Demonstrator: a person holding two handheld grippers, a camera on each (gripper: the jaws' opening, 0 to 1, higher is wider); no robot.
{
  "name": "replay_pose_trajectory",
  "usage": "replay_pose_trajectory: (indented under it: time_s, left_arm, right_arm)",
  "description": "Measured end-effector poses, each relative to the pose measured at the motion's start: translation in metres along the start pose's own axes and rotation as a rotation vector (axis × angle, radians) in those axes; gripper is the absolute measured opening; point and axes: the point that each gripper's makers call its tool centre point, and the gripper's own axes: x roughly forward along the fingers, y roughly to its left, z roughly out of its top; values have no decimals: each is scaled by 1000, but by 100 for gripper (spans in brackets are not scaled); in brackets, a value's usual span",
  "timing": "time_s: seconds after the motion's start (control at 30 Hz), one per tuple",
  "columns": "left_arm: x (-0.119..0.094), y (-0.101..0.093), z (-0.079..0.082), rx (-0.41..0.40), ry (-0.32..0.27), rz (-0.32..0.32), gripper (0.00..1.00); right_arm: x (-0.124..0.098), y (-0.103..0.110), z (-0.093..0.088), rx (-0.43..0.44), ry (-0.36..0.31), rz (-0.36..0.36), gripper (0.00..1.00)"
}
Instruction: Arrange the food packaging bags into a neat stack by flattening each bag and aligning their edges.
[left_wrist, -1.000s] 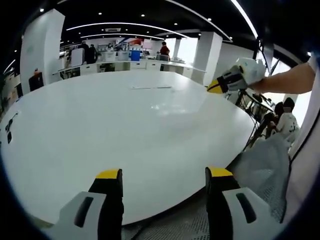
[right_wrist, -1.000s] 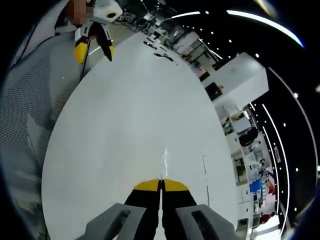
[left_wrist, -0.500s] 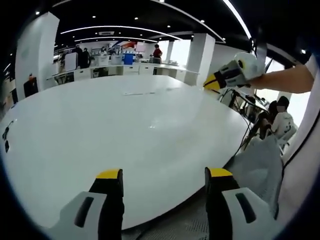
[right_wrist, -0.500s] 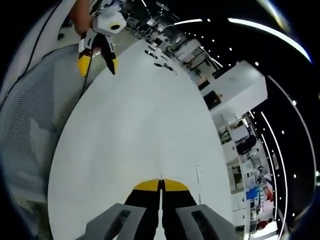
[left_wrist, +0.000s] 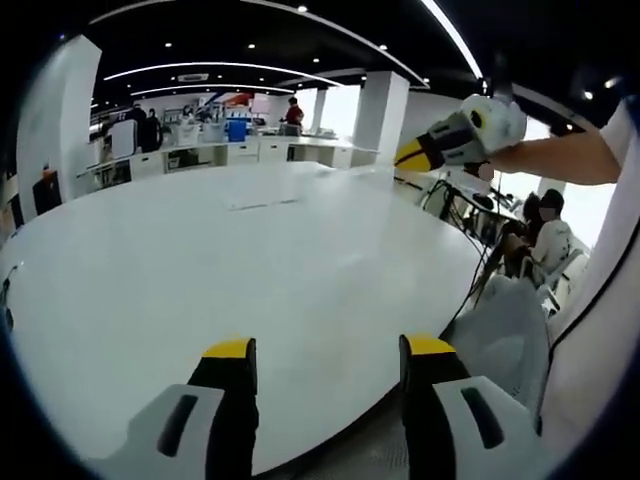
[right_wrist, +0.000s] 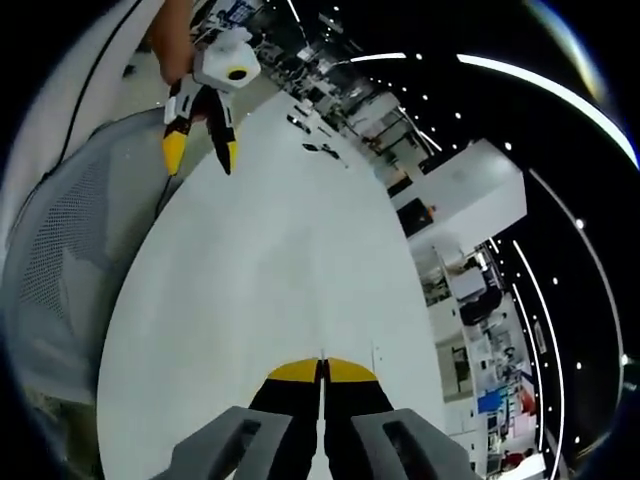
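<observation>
The left gripper (left_wrist: 320, 350) held its fingers spread apart over the white worktop (left_wrist: 250, 270), the right gripper (right_wrist: 322, 370) had its fingers pressed shut on nothing, no writing was legible, and a mesh chair (right_wrist: 60, 250) stood beside the worktop.

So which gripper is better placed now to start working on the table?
Probably the left gripper: its jaws stand open, low over the white table. The right gripper is shut, held high.

A large white oval table (left_wrist: 250, 290), glossy; small dark items (right_wrist: 312, 135) lie at its far end
</observation>
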Motion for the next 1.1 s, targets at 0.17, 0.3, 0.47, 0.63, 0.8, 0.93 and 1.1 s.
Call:
replay_pose_trajectory:
  time_s: [0.17,0.3,0.47,0.63,0.8,0.93,1.1]
  left_arm:
    - [-2,2,19,29,-34,-4,49]
    - [-4,0,35,38,-57,-7,49]
    - [-5,-2,50,63,-88,-17,48]
    - [-6,-4,66,105,-114,-26,45]
    - [-7,-9,84,119,-146,-39,41]
    - [-4,-9,90,141,-164,-50,38]
    - [-7,-17,110,163,-187,-63,35]
  right_arm:
    - [-7,-6,9,3,-22,-3,0]
    - [-13,-10,15,5,-36,-9,0]
    - [-21,-12,22,20,-57,-9,0]
    - [-28,-13,28,22,-74,-4,0]
    - [-33,-15,32,25,-85,-6,0]
    - [-38,-18,37,19,-92,-14,0]
    - [-43,-21,42,21,-109,-18,0]
